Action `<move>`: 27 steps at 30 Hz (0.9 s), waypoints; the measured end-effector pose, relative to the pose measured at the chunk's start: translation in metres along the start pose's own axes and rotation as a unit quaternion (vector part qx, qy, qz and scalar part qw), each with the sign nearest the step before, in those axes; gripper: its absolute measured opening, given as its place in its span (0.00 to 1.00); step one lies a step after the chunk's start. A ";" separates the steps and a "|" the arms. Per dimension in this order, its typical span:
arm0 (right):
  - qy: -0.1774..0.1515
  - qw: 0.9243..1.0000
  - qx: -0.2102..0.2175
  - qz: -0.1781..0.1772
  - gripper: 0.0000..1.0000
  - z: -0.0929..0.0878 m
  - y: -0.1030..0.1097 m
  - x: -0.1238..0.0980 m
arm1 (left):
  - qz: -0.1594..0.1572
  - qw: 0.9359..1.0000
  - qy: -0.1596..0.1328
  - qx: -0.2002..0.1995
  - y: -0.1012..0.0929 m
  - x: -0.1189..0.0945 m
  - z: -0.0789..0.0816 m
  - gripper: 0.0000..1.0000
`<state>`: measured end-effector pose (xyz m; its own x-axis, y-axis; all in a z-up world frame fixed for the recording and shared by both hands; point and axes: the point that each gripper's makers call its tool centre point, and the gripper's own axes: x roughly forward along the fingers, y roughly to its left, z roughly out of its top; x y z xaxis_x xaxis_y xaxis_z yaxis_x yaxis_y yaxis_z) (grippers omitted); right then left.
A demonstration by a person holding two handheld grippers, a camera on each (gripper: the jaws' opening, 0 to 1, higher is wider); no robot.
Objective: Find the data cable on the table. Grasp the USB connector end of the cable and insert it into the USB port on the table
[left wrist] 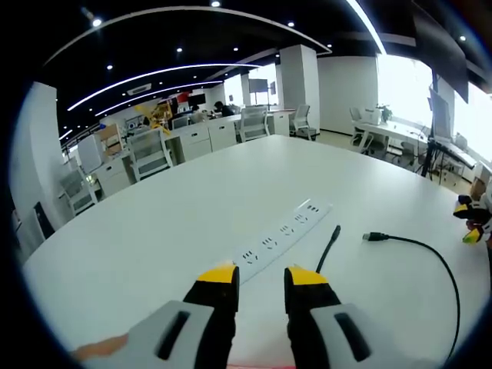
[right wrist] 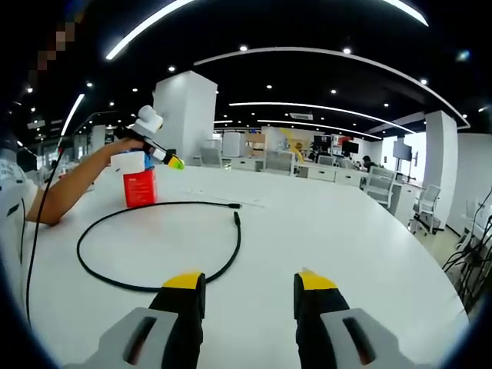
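Observation:
A black data cable (left wrist: pixel 430 254) lies in a loop on the white table (left wrist: pixel 169 223). One end carries a chunky plug (left wrist: pixel 373 237); the other end (left wrist: pixel 335 231) is slimmer and lies beside a white power strip (left wrist: pixel 280 234). My left gripper (left wrist: pixel 262 278) hovers open just short of the strip, with nothing between its jaws. In the right gripper view the cable (right wrist: pixel 157 286) curls ahead, both its ends (right wrist: pixel 236 213) pointing away. My right gripper (right wrist: pixel 249 284) is open and holds nothing, near the loop's closest part.
A red and white box (right wrist: pixel 138 181) stands at the far left, with a person's forearm (right wrist: pixel 73 184) resting beside it and a gripper (right wrist: pixel 157 150) held above it. Another gripper's yellow tips (left wrist: pixel 469 223) show at the right edge. Desks and chairs (left wrist: pixel 150 150) stand beyond the table.

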<state>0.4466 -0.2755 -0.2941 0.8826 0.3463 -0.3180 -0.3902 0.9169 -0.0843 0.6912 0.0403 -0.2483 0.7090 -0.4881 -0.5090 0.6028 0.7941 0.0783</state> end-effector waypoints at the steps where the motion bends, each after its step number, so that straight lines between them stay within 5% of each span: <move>1: 0.000 1.000 0.002 0.001 0.48 0.000 0.000 0.001 | 0.000 1.000 0.001 0.000 0.000 0.000 0.000 0.24; 27: 0.000 1.000 0.007 0.003 0.47 0.007 0.000 0.015 | 0.000 1.000 -0.001 0.000 0.002 0.001 0.001 0.24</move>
<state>0.4615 -0.2688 -0.2923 0.8801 0.3514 -0.3194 -0.3914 0.9176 -0.0689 0.6934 0.0414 -0.2473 0.7100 -0.4891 -0.5066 0.6027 0.7941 0.0780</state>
